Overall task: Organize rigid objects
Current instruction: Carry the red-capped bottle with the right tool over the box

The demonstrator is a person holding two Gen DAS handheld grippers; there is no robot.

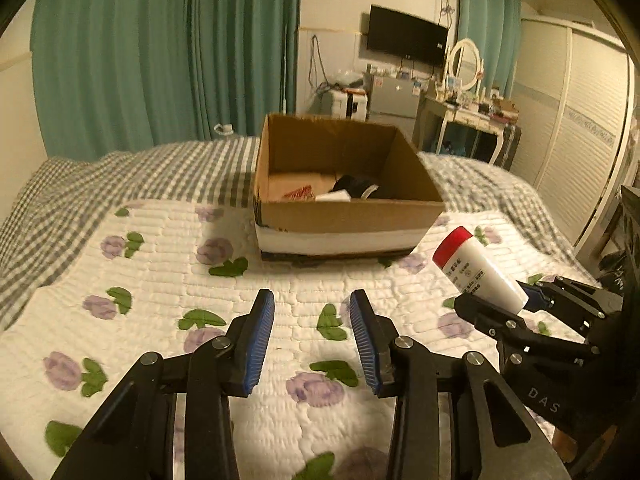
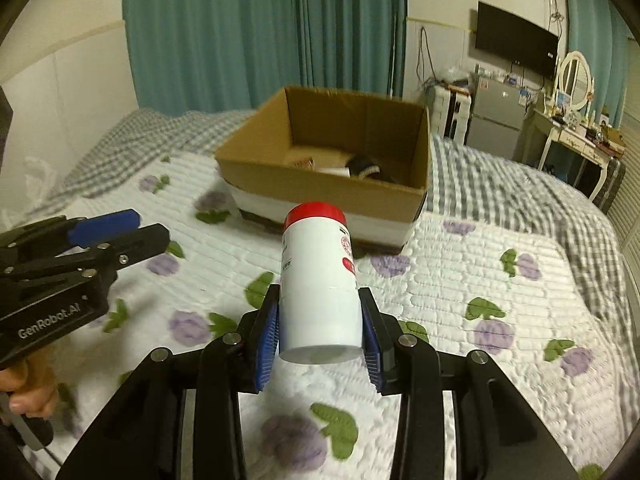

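My right gripper is shut on a white bottle with a red cap, held above the quilt with the cap pointing toward an open cardboard box. In the left wrist view the same bottle shows at the right, gripped by the right gripper. My left gripper hovers over the quilt in front of the box, open, with nothing between its blue pads. From the right wrist it appears at the left. A black round item and some packaging lie in the box.
The box stands on a bed with a white floral quilt over a grey checked blanket. Green curtains, a wall TV, a small fridge and a dressing table lie beyond. A hand holds the left gripper.
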